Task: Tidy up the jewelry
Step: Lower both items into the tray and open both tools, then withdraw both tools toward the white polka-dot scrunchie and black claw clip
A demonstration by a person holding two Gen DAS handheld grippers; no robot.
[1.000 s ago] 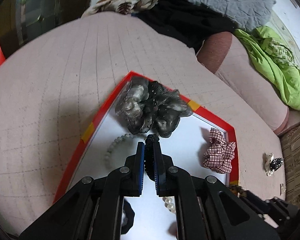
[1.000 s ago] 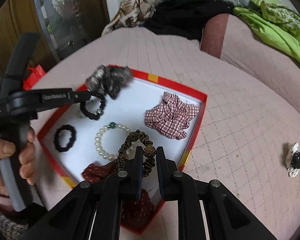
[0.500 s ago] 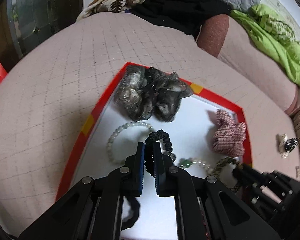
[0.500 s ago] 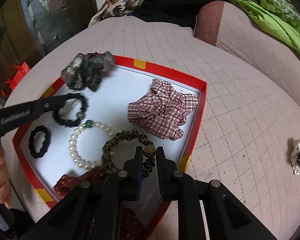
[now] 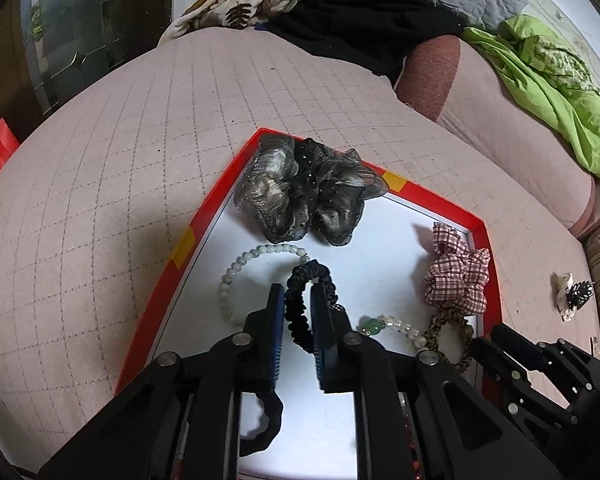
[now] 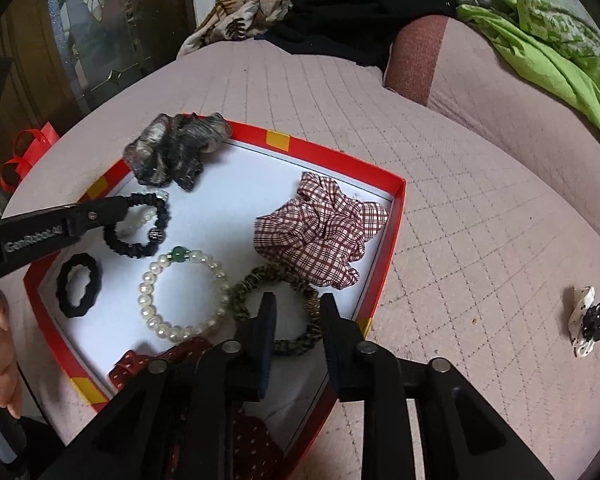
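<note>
Since half a second ago both my grippers have let go: each pair of fingers was pressed on a hair tie and now stands spread.

From the left wrist, my left gripper (image 5: 296, 312) is parted, and the thin black ruffled hair tie (image 5: 300, 300) lies loose between its fingers on the white floor of the shallow red-rimmed cardboard tray (image 5: 204, 216). A pale green bead bracelet (image 5: 236, 272) curves just beside it. At the tray's far corner sits the grey-and-black sheer scrunchie (image 5: 300, 196); at the right edge, the red-and-white checked scrunchie (image 5: 458, 276).

From the right wrist, my right gripper (image 6: 298, 320) is spread over the olive-and-black braided hair tie (image 6: 240, 292), which rests flat in the tray beside a white pearl bracelet with one green bead (image 6: 148, 292). A thick black wavy hair band (image 6: 78, 290) lies near the left rim. Outside the tray, on the pink quilted bedcover (image 6: 460, 208), rests a black-and-white spotted hair clip (image 6: 590, 320).
</note>
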